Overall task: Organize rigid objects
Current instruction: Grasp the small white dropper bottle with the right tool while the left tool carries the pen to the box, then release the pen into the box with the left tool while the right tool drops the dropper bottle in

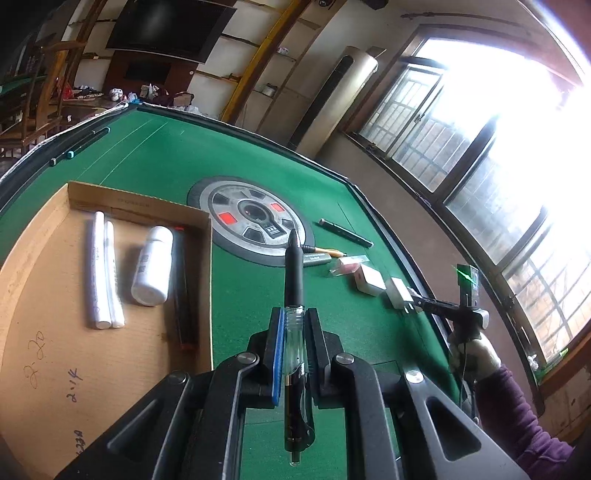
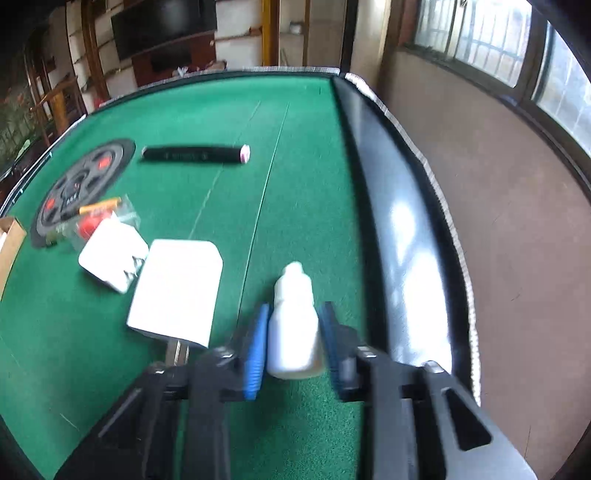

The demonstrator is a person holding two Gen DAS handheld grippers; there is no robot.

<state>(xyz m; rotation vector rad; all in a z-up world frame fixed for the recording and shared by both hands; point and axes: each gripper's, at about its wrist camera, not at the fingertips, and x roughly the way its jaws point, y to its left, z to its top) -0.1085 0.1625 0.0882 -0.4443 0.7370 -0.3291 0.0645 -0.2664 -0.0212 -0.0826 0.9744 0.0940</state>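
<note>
- The cardboard tray (image 1: 44, 295) lies at the left on the green felt table (image 1: 258, 295); inside it lie two white tubes (image 1: 103, 273), a white bottle (image 1: 153, 266) and a dark pen (image 1: 181, 288) along its right wall.
- The left gripper (image 1: 294, 339) is clamped on a black pen (image 1: 293, 273), which runs lengthwise between the pads, just right of the tray wall and seemingly above the felt.
- To place it well, I judge the pen should cross that wall, come down parallel to the items already there, and be released low so it does not roll.
- Further right lie a round control panel (image 1: 251, 218), a dark marker (image 1: 345, 232), an orange pen (image 1: 328, 253), a clear packet (image 1: 349, 264) and two white plug adapters (image 1: 369, 278).
- The right gripper (image 2: 291, 332) straddles a small white dropper bottle (image 2: 293, 325) near the table's dark edge rail (image 2: 388, 206); the view is blurred, so I cannot tell whether the pads grip it.
- Beyond are a wall television (image 1: 170, 26) and barred windows (image 1: 461, 122).
</note>
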